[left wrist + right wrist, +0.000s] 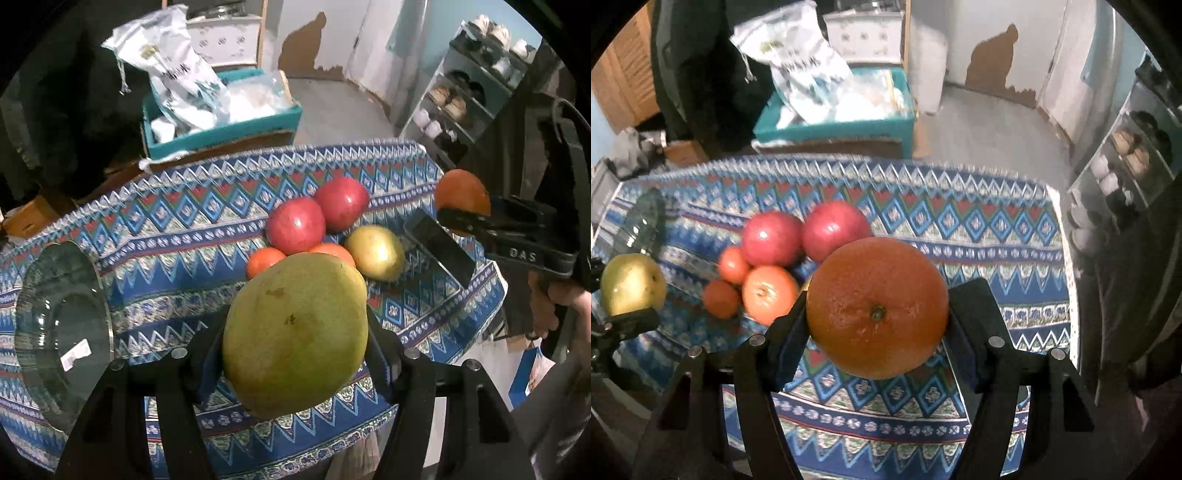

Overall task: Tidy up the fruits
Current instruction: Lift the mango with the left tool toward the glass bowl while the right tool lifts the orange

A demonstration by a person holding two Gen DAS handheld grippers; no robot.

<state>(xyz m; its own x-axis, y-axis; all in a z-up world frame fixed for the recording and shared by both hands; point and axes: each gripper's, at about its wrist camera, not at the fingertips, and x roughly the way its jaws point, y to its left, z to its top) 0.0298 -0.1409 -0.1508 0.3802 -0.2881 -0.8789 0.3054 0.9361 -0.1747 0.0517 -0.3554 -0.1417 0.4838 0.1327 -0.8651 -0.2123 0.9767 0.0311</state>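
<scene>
**Both claws loaded above the patterned desk**

Clamping a large green mango (295, 336) between the pads of the left claw (295, 354), raised over the near part of the desk (177, 236). Gripping a big orange (877, 306) in the right claw (877, 332), likewise lifted clear of the blue patterned cloth.

Lying clustered toward the desk's middle: two red apples (295, 225) (341, 203) touching each other, two small orange fruits (264, 260) (332, 253) just in front of them, and a yellow-green fruit (375, 253) beside — a third small orange one (720, 299) showing only in the right wrist view. Sitting at the left edge, well apart from the cluster, a clear glass plate (40, 332) with a white sticker, its print too small to read. Resting near the right edge, a dark phone-like slab (439, 251).

Leaving open cloth between plate and fruit, and along the near and far edges. Beyond the far edge, standing close, a teal box (221, 129) stuffed with a white printed bag (173, 70) — lettering blurred, unreadable. Rising at the right, a shoe rack (469, 92). Showing on the right claw's body, in the left view, the letters "DAS".
</scene>
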